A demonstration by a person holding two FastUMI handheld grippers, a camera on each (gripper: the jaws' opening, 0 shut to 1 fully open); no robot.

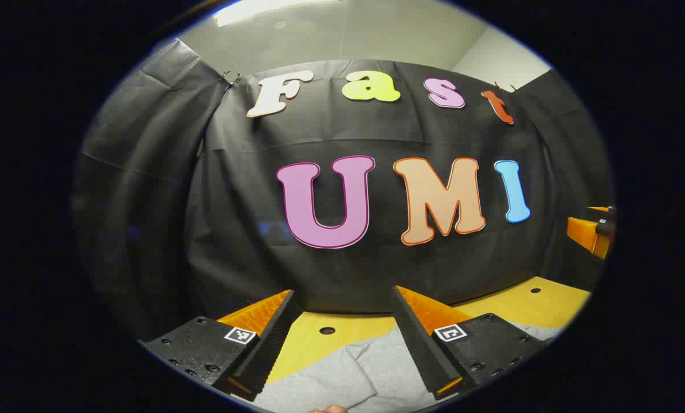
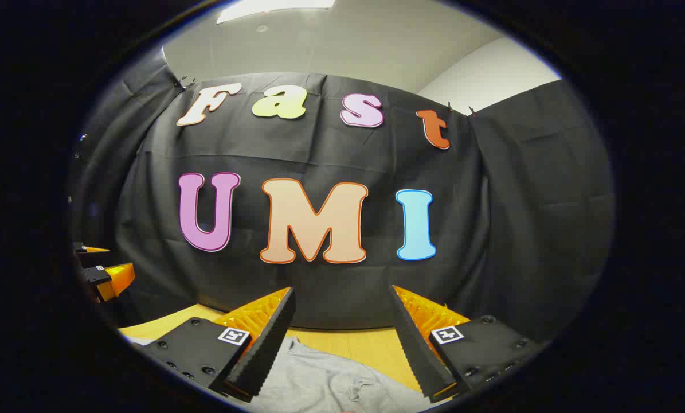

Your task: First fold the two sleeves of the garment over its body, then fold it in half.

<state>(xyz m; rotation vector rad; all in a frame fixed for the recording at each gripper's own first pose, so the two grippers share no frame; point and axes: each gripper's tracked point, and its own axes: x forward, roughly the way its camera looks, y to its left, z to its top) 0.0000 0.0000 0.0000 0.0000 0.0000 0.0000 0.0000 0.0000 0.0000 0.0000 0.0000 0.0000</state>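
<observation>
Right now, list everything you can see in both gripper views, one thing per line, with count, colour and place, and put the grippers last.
Garment: one, grey, lying on the table below both grippers.
Table: one, yellow, with small dark holes, in front of the booth wall.
Booth wall: one, black cloth, behind the table.
Ceiling light: one, white, overhead.
Left gripper: one, black and orange, open, above the garment.
Right gripper: one, black and orange, open, above the garment.

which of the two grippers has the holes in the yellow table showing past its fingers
The left gripper: dark holes dot the yellow wooden table beyond it; ahead of the right gripper none appear.
</observation>
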